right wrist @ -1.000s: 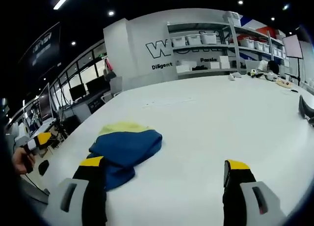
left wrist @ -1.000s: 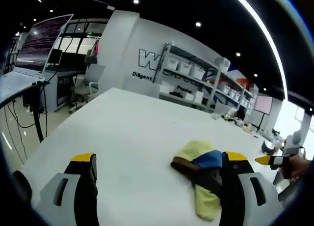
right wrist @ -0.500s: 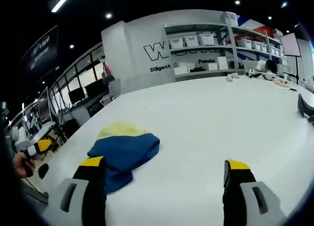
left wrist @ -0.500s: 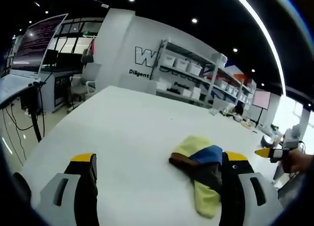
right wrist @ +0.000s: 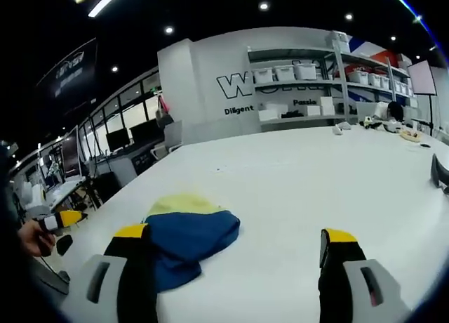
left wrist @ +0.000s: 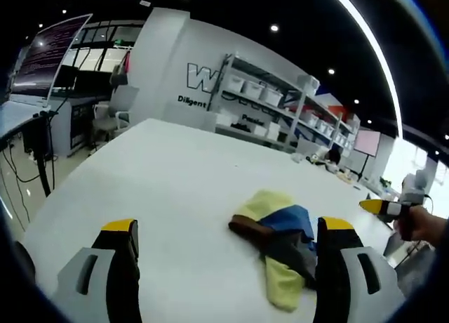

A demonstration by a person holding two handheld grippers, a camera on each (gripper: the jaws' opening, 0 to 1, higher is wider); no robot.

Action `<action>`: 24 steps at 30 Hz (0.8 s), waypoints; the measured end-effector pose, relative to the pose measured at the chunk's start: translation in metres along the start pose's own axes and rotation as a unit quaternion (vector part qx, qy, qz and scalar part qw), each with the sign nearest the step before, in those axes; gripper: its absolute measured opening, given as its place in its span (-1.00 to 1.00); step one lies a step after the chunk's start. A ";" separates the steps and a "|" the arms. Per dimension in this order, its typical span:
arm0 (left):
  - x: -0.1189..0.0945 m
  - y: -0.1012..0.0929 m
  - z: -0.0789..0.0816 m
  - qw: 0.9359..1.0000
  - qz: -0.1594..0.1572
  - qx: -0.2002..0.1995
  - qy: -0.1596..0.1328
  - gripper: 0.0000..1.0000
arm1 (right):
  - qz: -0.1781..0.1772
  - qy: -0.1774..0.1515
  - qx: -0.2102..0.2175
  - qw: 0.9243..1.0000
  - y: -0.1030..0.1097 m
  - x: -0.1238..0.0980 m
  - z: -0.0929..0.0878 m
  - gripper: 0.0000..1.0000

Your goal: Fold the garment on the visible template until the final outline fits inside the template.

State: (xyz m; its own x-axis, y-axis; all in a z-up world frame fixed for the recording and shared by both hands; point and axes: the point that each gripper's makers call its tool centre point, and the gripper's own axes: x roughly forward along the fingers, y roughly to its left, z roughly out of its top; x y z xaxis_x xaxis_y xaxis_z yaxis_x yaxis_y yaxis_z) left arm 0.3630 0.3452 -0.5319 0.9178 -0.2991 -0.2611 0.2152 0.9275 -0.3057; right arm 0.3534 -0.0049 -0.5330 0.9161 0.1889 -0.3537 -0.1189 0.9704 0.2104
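Note:
A crumpled garment (left wrist: 275,239) of blue, brown and grey cloth lies on a yellow template (left wrist: 266,205) on the white table (left wrist: 175,182). My left gripper (left wrist: 224,256) is open above the table, the garment beside its right jaw. In the right gripper view the garment (right wrist: 186,240) shows as a blue heap with the yellow template (right wrist: 184,203) peeking out behind it. My right gripper (right wrist: 235,260) is open, its left jaw next to the heap. The right gripper (left wrist: 382,208) appears at the right edge of the left gripper view, held by a hand. The left gripper (right wrist: 62,219) appears at the left edge of the right gripper view.
Shelves with white bins (left wrist: 270,102) stand along the far wall. Desks with monitors (left wrist: 49,53) and chairs are off the table's left side. Small objects (right wrist: 400,132) lie at the table's far end, and a dark object (right wrist: 438,174) sits at the right edge.
Both views have shifted slightly with the hands. The garment lies the same way on the template, and both grippers stay open.

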 end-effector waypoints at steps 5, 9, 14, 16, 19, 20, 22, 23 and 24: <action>0.003 -0.011 -0.005 1.000 -0.018 -0.004 0.010 0.99 | 0.032 0.022 -0.081 0.996 0.025 0.019 0.010 0.97; 0.004 -0.013 -0.008 1.000 -0.024 -0.008 0.016 0.99 | 0.057 0.031 -0.109 0.992 0.045 0.029 0.008 0.90; 0.004 -0.013 -0.008 1.000 -0.024 -0.009 0.017 0.98 | 0.117 0.039 -0.170 0.978 0.091 0.048 0.006 0.83; 0.004 -0.012 -0.008 0.999 -0.023 -0.014 0.017 0.98 | 0.146 0.040 -0.196 0.969 0.114 0.058 0.003 0.78; 0.004 -0.012 -0.008 1.000 -0.023 -0.012 0.017 0.98 | 0.172 0.042 -0.229 0.957 0.136 0.068 -0.002 0.72; 0.004 -0.012 -0.008 1.000 -0.023 -0.012 0.017 0.98 | 0.175 0.043 -0.233 0.956 0.139 0.069 -0.002 0.72; 0.003 -0.012 -0.007 1.000 -0.024 -0.012 0.017 0.98 | 0.182 0.047 -0.243 0.952 0.149 0.075 -0.004 0.71; 0.003 -0.011 -0.007 1.000 -0.023 -0.012 0.017 0.98 | 0.186 0.047 -0.251 0.949 0.154 0.078 -0.005 0.70; 0.003 -0.010 -0.007 1.000 -0.021 -0.013 0.017 0.98 | 0.192 0.049 -0.262 0.945 0.160 0.081 -0.006 0.68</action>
State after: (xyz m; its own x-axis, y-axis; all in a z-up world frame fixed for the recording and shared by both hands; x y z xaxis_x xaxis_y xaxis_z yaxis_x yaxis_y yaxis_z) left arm 0.3613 0.3335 -0.5362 0.8962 -0.3456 -0.2782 0.2445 0.9080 -0.3403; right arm 0.4059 0.1665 -0.5337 0.7311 0.5297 -0.4301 -0.6309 0.7648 -0.1304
